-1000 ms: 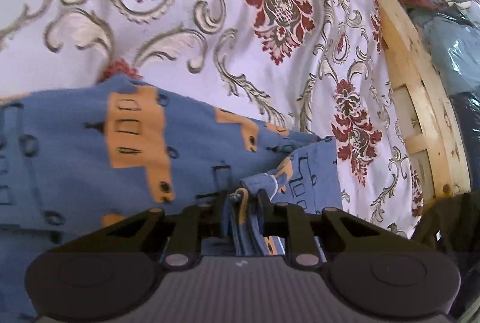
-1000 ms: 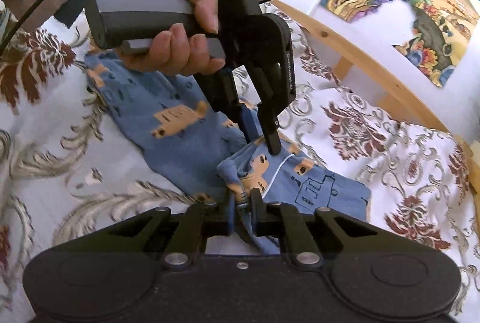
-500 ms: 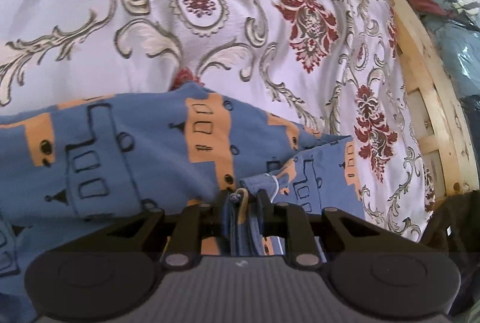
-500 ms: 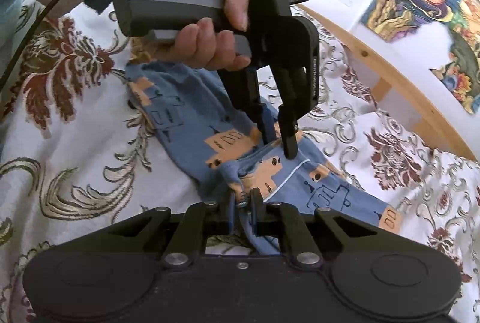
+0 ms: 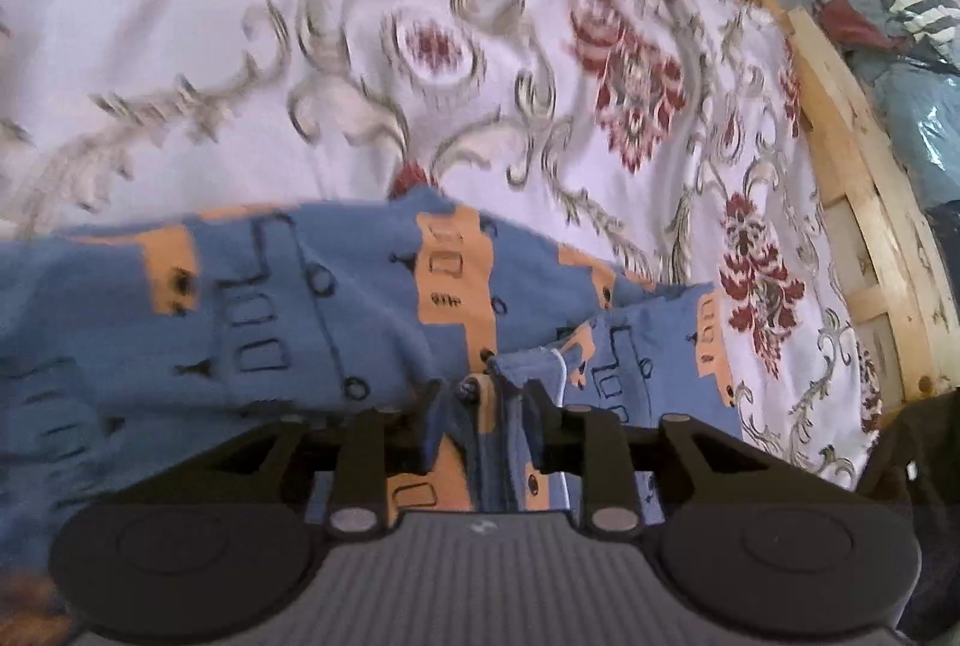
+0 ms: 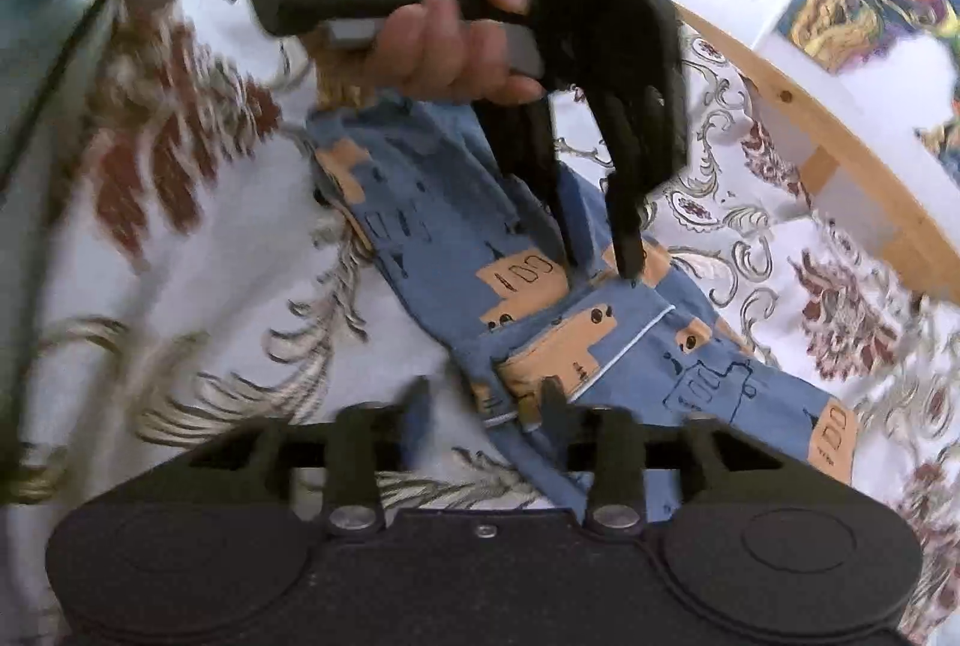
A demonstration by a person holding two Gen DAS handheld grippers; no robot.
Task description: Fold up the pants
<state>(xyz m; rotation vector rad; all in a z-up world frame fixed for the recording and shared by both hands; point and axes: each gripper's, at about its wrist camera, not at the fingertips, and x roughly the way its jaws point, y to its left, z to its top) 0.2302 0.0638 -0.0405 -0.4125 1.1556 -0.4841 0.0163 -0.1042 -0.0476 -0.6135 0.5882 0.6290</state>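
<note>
Right gripper (image 6: 483, 394) has let go since half a second ago: its fingers (image 6: 552, 397) were pinched on the fabric, now they're spread wide with the pants (image 6: 456, 250) edge lying loose between them. Left gripper (image 5: 489, 394) hasn't changed, fingers (image 5: 534, 400) clamped on a bunched fold of the pants (image 5: 270, 310). From the right camera you can see it (image 6: 600, 256) poking down into the cloth, tips close together, with the hand (image 6: 444, 16) wrapped around the grey handle. The pants are blue with orange bus prints, stretched out across the bed (image 5: 240, 46) on a white floral sheet. Wooden bed rail (image 5: 864, 202) runs along the far side, drawings (image 6: 870, 10) on the wall behind. Both views are a bit blurry.
</note>
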